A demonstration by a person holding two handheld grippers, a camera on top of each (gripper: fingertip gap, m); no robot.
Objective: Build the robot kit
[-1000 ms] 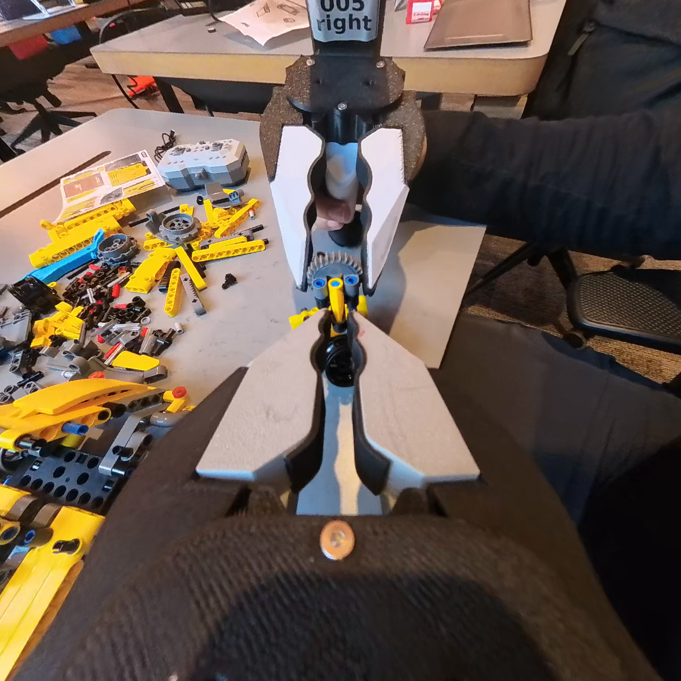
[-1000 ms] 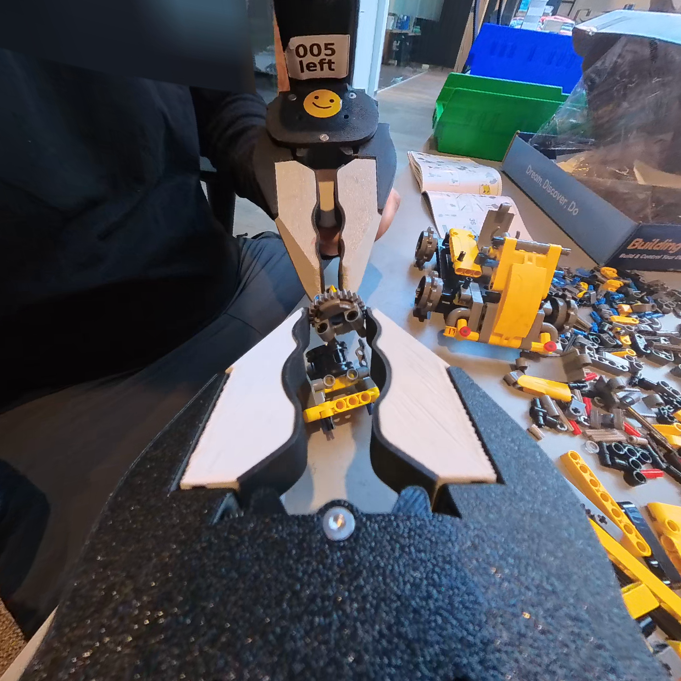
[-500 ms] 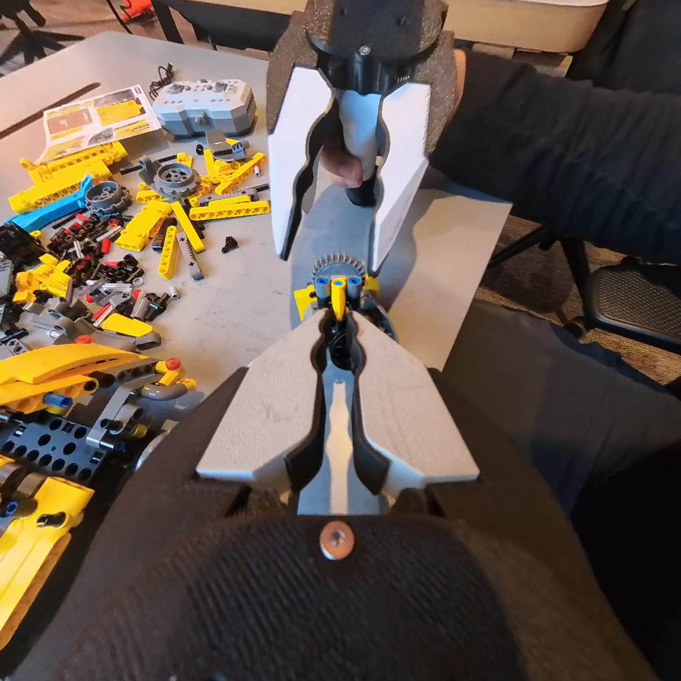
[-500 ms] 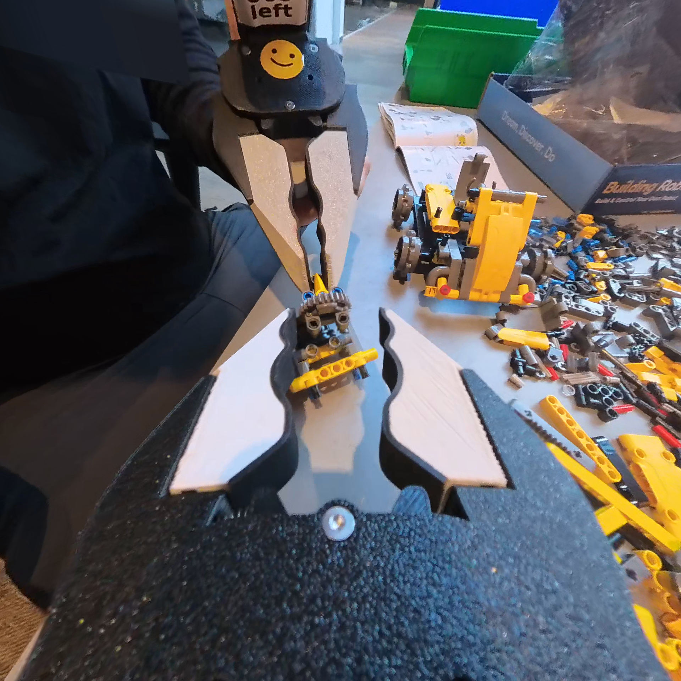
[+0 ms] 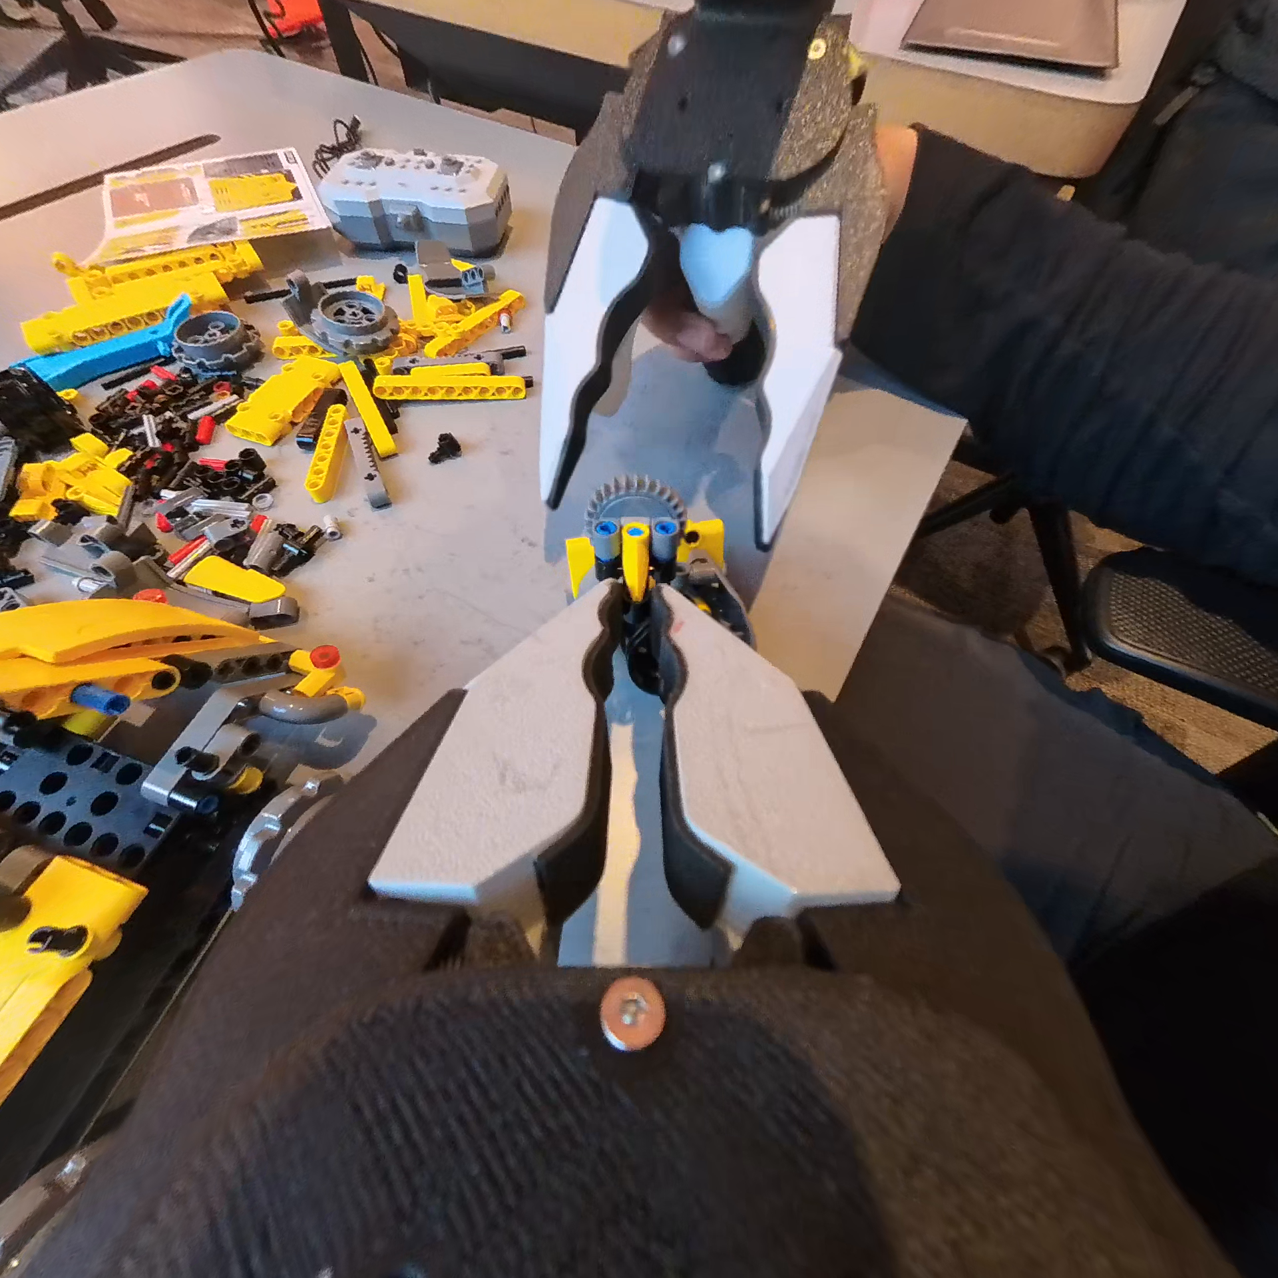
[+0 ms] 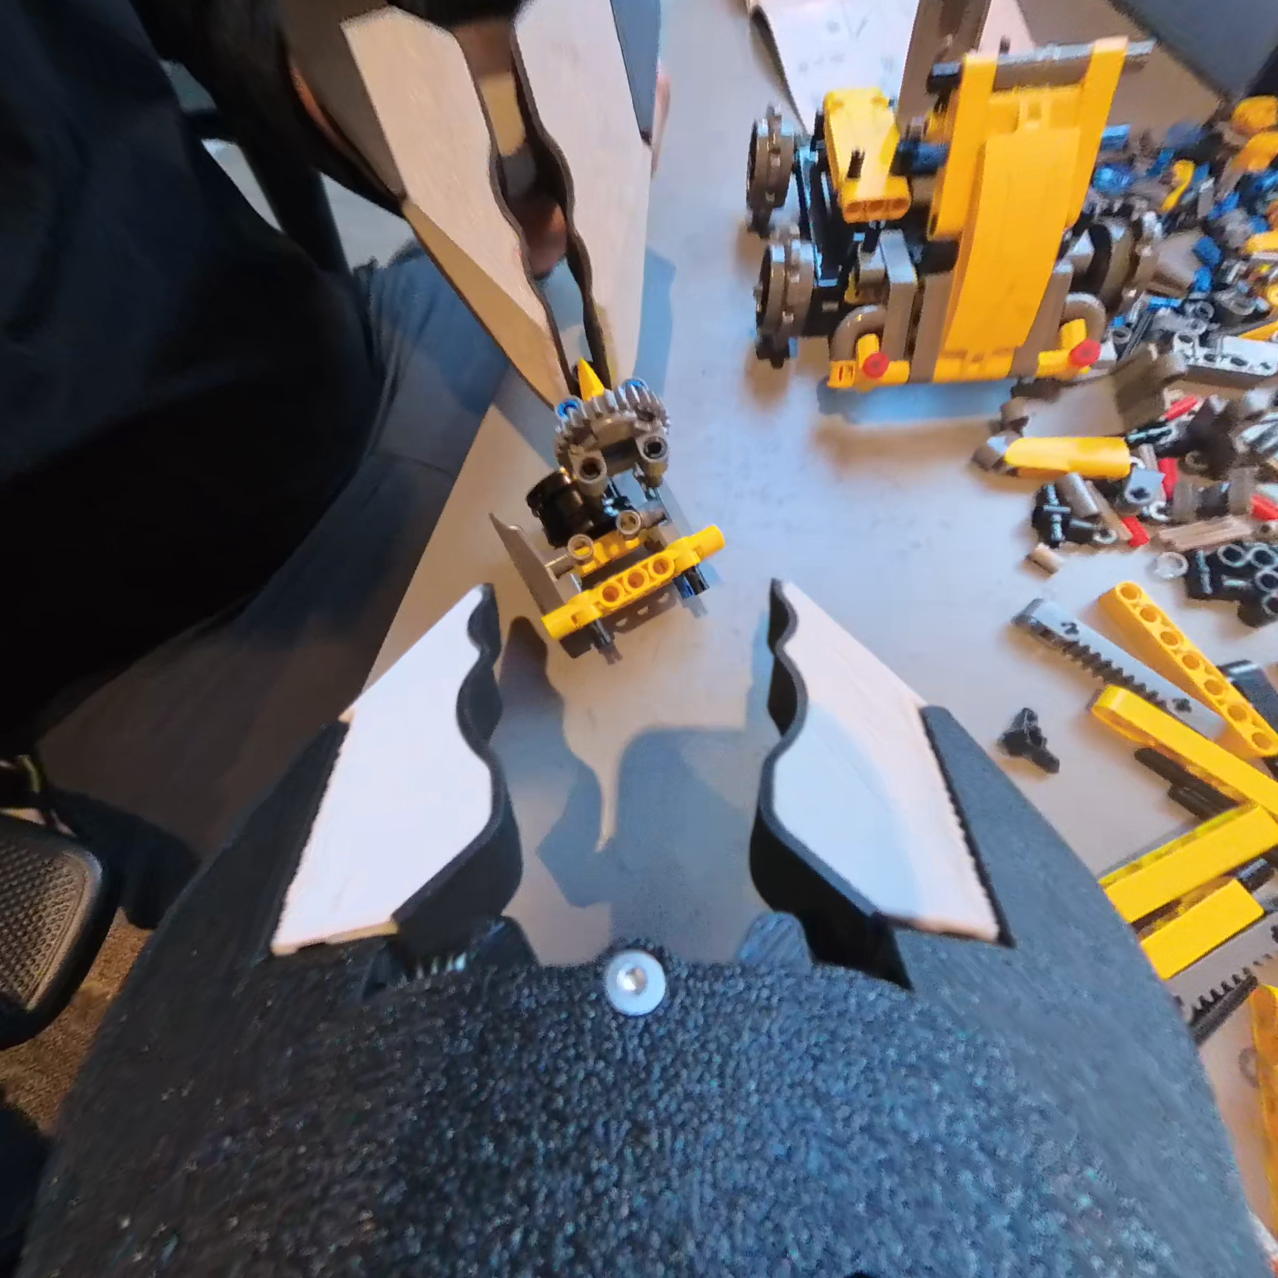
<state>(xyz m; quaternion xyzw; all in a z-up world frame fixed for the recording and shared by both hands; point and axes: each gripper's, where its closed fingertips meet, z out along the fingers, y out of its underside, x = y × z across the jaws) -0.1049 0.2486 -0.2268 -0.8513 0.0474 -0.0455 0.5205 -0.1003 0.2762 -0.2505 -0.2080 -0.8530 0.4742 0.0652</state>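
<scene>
Here, by item:
Left gripper (image 5: 633,602): clamped on the small brick assembly (image 5: 640,553), fingertips closed round its black and yellow stem; seen from the right wrist view as a pair of tapered fingers (image 6: 484,207) coming in from 12 o'clock.
Small brick assembly (image 6: 615,525): sat on the grey table (image 6: 795,525) near its edge, grey toothed gear on top, yellow beam at the end toward the right gripper.
Right gripper (image 6: 633,602): spread wide, clamped on nothing, hung just short of the assembly's yellow beam, apart from it; in the left wrist view, white fingers (image 5: 581,332) at 12 o'clock, above the gear.
Yellow vehicle build (image 6: 954,207): stood at 1 o'clock in the right wrist view, well apart from the assembly.
Loose parts (image 5: 207,429): strewn at 10 o'clock in the left wrist view, yellow beams, black pins, grey wheels.
Grey battery box (image 5: 415,200): beyond the parts, beside a printed leaflet (image 5: 207,193).
Dark sleeve (image 5: 1072,332): reached in from 3 o'clock behind the right gripper.
</scene>
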